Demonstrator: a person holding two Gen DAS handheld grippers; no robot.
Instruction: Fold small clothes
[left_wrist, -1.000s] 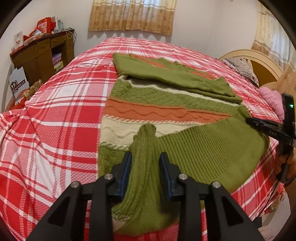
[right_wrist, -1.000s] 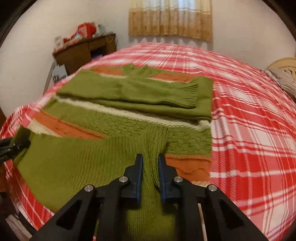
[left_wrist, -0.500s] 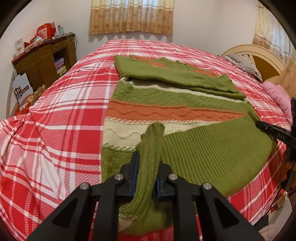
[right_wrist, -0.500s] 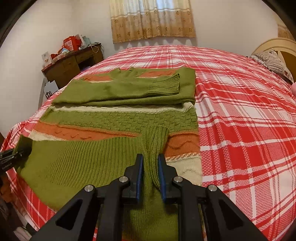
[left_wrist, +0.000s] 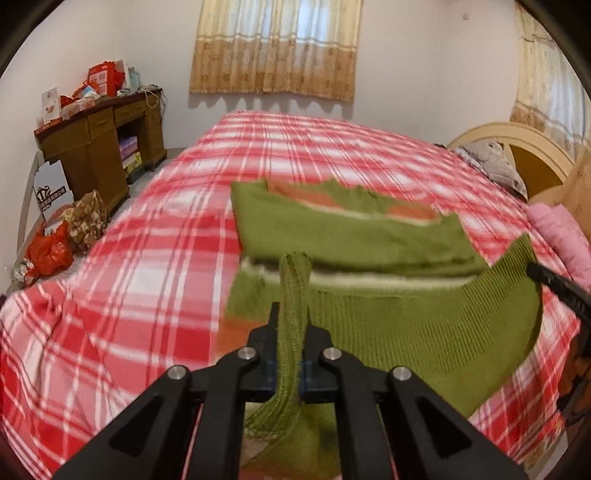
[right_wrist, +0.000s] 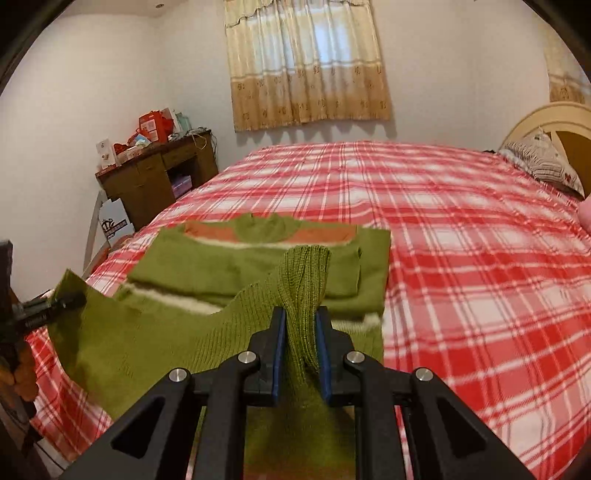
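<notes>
Sweater (left_wrist: 424, 332) hem hides both grippers' fingers (right_wrist: 275, 354).

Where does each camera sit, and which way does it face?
Left wrist: on the left gripper, looking across the bed at the curtain; its fingers pinch the sweater; the right gripper shows at right.
Right wrist: on the right gripper, facing the same way; the left gripper shows at left.
Shared: sweater, bed, curtain, desk.
</notes>
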